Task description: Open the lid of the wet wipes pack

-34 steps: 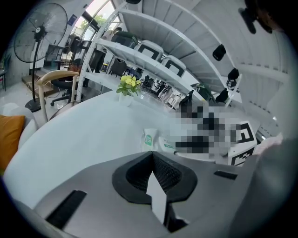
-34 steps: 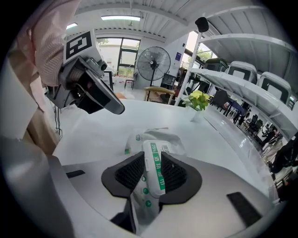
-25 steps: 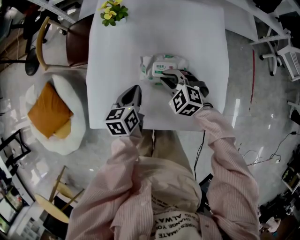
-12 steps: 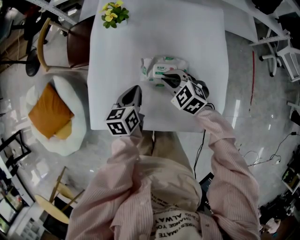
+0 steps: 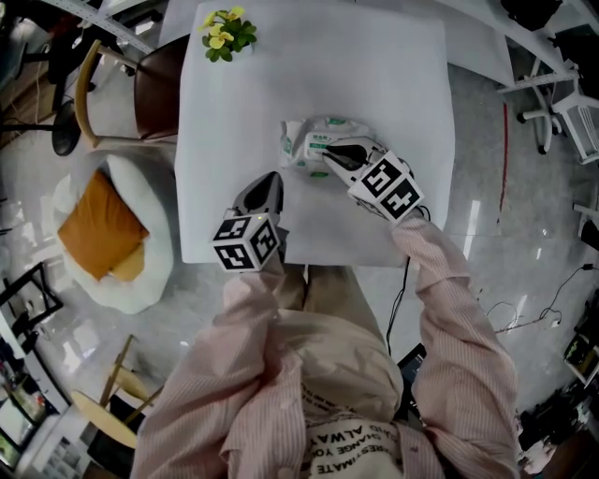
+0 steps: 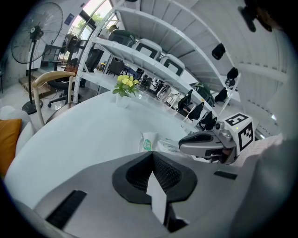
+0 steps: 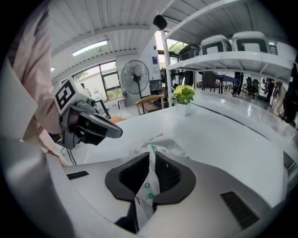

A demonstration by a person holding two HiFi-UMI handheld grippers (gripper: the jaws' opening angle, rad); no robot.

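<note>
Pack: one wet wipes pack (image 5: 314,140) is lying near the middle of the table (image 5: 374,75); it is a soft, crinkled white film pouch with green print
Right gripper: the right gripper (image 7: 151,162) is reaching onto the pack's near side; its jaws are closing, with two ribbed black pads pinching a thin white flap of the pack dotted with green
Left gripper: the left gripper (image 5: 270,178) is pointing toward the pack from the table's near edge, well apart from it; its jaws are pressing together with nothing between them
Marker cubes: two are showing, one on each gripper; they are hard-edged with black-and-white squares
Table: one; it is looking square, smooth and plain white
Flowers: one small plant (image 5: 226,26) with yellow blooms is standing at the far left corner
Beside the table: one curved wooden chair (image 5: 154,79) is standing there; one orange cushion (image 5: 98,224) is lying on a rounded white pad
</note>
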